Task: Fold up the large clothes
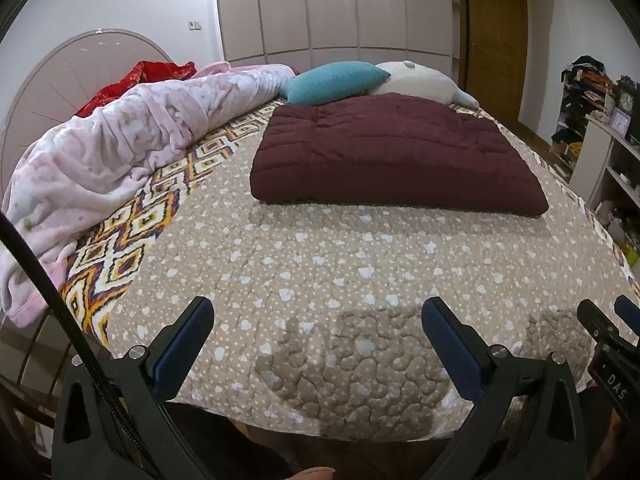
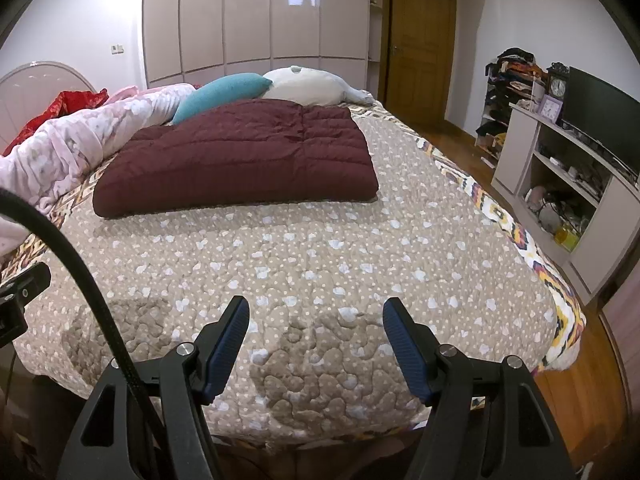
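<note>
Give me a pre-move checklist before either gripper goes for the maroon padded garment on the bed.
1. Left gripper open, empty: ok.
2. Right gripper open, empty: ok.
3. Maroon padded garment lies flat, already folded into a block: ok.
4. Near edge of garment free of the pink blanket and teal pillow: ok.
5. Bedspread between grippers and garment unobstructed: ok.
6. Whether further folding is needed: cannot tell.

black hand-held gripper (image 1: pixel 318 316), blue pads (image 1: pixel 452 350), silver screws (image 1: pixel 138 351)

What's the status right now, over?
Left gripper and right gripper: jaws open, empty. Maroon padded garment lies folded on bed, untouched. Nothing in the way.
</note>
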A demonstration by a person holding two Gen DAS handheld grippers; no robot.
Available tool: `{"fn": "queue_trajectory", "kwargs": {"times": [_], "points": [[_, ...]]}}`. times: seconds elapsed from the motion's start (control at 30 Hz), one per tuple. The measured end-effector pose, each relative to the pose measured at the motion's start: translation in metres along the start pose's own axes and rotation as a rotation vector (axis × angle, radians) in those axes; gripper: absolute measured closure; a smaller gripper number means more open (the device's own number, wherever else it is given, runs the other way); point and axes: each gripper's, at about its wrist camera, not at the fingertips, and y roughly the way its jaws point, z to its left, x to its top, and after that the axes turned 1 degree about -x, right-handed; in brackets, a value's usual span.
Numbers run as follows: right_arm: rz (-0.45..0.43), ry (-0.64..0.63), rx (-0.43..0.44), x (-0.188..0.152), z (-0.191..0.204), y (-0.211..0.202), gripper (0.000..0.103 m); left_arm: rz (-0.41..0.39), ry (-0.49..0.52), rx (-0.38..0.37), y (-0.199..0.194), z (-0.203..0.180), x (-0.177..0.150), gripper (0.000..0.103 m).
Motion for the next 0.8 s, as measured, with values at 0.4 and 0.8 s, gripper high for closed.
{"fn": "queue_trajectory", "kwargs": {"times": [0.4,0.8], "points": [[0.023,-0.005,-0.012,-0.002,0.001,0.007,0.029,0.055,-0.017,-0.027,0.011,0.003,-0.004,0.0],[0.035,-0.022,-0.016,-0.005,0.006,0.009,0.029,0.07,-0.012,-0.031,0.014,0.002,-0.006,0.0]]}}
